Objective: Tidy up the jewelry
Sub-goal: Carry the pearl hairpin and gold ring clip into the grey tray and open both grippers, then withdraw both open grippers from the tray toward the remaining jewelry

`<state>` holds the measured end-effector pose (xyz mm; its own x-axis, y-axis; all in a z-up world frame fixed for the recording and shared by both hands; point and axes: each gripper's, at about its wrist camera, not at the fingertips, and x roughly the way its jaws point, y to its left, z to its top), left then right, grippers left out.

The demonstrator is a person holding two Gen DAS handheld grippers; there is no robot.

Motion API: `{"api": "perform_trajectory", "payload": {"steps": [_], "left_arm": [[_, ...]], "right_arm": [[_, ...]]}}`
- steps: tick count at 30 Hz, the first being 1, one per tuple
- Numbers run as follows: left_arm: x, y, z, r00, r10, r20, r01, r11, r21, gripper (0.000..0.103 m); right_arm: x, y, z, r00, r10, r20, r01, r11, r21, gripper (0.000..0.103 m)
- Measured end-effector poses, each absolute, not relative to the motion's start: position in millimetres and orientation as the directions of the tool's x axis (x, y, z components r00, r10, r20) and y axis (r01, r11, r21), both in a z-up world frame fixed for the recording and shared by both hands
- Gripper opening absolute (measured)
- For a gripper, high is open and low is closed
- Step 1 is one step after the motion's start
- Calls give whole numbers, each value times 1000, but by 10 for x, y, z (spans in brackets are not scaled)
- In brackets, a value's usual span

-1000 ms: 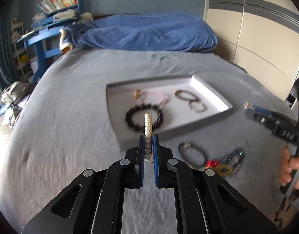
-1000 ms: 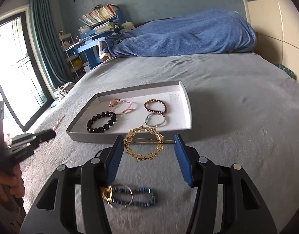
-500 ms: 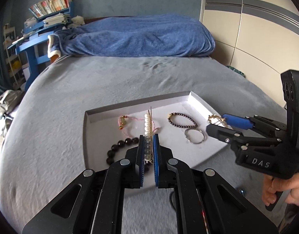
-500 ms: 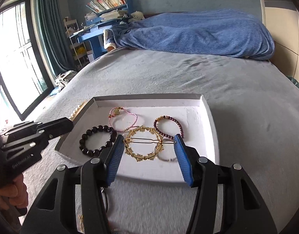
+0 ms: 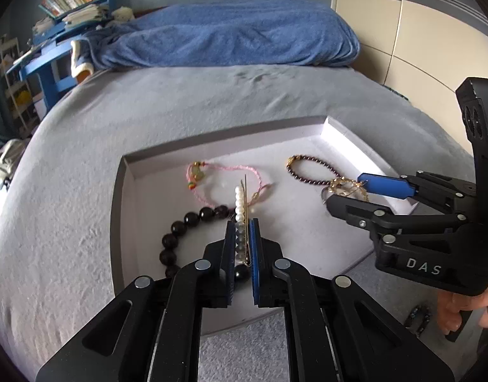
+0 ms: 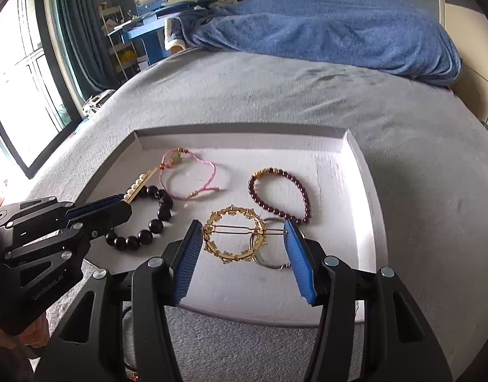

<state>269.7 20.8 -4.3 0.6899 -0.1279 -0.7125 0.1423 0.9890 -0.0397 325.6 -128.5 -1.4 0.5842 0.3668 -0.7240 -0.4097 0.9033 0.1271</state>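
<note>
A white tray lies on the grey bed. My left gripper is shut on a pearl hair clip and holds it over the tray, above a black bead bracelet. My right gripper is shut on a round gold hair clip and holds it over the tray's right part, above a silver ring bracelet. A pink cord bracelet and a dark red bead bracelet lie in the tray.
A blue blanket is bunched at the far end of the bed. A blue desk with books and a window stand at the left. A beaded piece lies on the bed outside the tray.
Both grippers have moved forward from the loose jewelry on the bed to over the tray, each still holding its clip. The tray now fills more of both views.
</note>
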Motion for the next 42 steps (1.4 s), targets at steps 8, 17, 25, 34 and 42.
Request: {"api": "perform_trajectory", "payload": {"steps": [8, 17, 25, 34, 42], "left_arm": [[2584, 248, -11, 710, -119, -694, 135, 990, -32, 52], [2212, 298, 181, 773, -113, -624, 119, 992, -33, 78], [1782, 364, 203, 795, -104, -597, 90, 995, -53, 83], [1424, 338, 34, 776, -127, -618, 94, 992, -86, 85], [1260, 232, -121, 751, -146, -644, 121, 989, -82, 85]], "right_arm": [[3206, -1331, 21, 589, 379, -714, -406, 902, 144, 60], [2818, -1540, 190, 658, 392, -643, -388, 908, 157, 69], [2347, -1807, 246, 717, 374, -588, -352, 923, 157, 77], [1896, -2078, 158, 744, 334, -578, -312, 940, 141, 81], [1655, -2264, -9, 739, 314, -596, -278, 948, 155, 81]]}}
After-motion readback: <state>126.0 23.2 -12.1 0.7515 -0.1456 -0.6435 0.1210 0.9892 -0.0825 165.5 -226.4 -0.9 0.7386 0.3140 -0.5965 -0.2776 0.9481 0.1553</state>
